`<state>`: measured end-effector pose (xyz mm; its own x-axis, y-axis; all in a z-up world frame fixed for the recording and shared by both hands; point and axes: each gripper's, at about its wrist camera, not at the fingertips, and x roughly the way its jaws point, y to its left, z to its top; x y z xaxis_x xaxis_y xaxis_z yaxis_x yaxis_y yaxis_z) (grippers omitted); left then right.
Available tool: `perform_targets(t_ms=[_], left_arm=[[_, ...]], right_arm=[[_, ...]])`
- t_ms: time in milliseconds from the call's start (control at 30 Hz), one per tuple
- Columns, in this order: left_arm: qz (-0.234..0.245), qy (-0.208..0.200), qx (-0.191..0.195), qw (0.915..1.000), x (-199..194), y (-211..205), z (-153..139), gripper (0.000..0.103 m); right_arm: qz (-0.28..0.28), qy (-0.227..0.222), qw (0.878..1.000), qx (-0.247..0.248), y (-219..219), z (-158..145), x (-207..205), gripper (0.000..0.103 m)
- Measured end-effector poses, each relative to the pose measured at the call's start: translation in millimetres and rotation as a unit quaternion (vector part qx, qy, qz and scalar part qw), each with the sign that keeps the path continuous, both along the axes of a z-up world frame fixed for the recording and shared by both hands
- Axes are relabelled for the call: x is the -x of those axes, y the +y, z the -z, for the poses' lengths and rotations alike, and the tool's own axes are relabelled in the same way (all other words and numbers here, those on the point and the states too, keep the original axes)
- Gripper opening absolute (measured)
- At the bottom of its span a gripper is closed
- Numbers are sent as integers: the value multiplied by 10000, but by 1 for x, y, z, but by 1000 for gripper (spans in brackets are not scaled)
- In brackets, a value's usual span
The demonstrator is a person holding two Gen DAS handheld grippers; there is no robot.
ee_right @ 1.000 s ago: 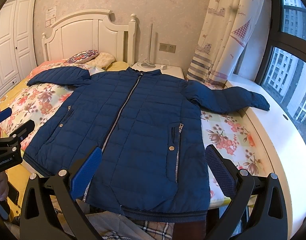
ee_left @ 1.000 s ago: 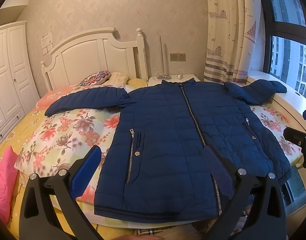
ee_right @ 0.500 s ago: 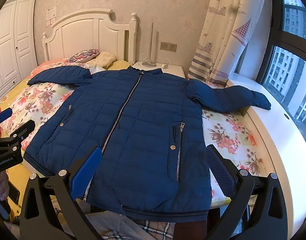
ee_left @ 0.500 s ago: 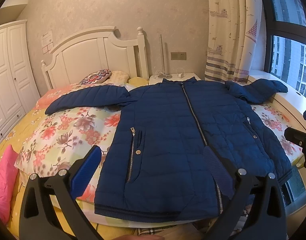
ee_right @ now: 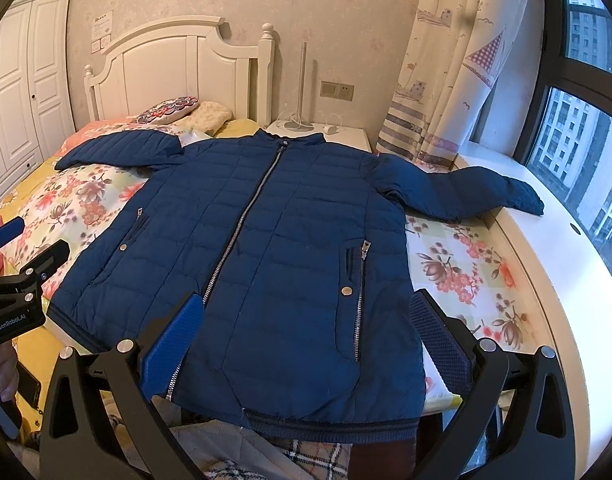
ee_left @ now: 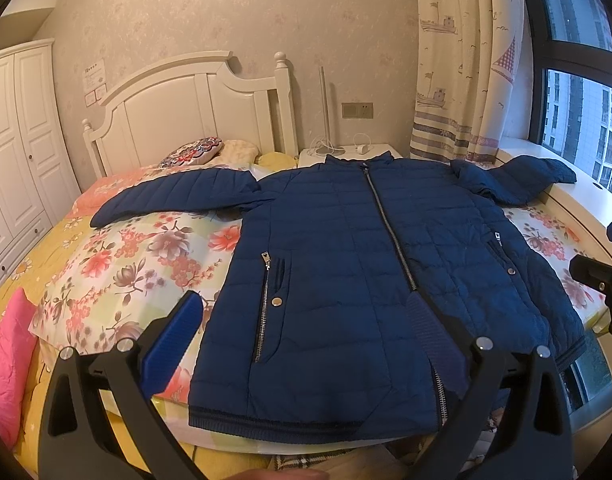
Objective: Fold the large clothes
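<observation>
- Left wrist view: your left gripper [ee_left: 302, 344] hangs over the near edge of the bed [ee_left: 118, 264], its blue fingers [ee_left: 172, 340] spread wide apart and gripping nothing.
- The jacket [ee_left: 345, 280] lies flat on the flowered bedspread, front up, zipped to the collar, hem toward you.
- One sleeve [ee_left: 178, 196] stretches out to the left near the pillows [ee_left: 192, 152]; the other sleeve [ee_left: 517, 182] reaches right onto the window ledge [ee_left: 593, 192].
- At the right edge you catch part of your right gripper [ee_left: 601, 280].
- Right wrist view: your right gripper [ee_right: 304, 344] hovers above the jacket's [ee_right: 266, 248] hem, fingers [ee_right: 437, 340] well apart, nothing between them.
- The right-hand sleeve [ee_right: 465, 194] drapes off the bed onto the white ledge [ee_right: 565, 280].
- Your left gripper [ee_right: 22, 272] shows at the left edge, beside the jacket's lower corner, held in a hand [ee_right: 4, 372].
- A nightstand [ee_right: 325, 134] sits just behind the collar.
</observation>
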<state>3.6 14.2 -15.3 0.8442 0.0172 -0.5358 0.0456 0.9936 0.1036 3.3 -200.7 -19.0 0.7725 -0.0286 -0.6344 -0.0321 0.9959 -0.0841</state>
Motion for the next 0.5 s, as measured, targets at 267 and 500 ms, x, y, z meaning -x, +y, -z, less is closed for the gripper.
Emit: perform_targets(t_ms=[267,500], left_arm=[[3,4,-1,10000,0,0,0,101],[1,11,0,10000,0,0,0,101]], right_arm=[[-3,8,10000,-6,0,1,1,99],[2,27,10000,-14,0,3,1,99]])
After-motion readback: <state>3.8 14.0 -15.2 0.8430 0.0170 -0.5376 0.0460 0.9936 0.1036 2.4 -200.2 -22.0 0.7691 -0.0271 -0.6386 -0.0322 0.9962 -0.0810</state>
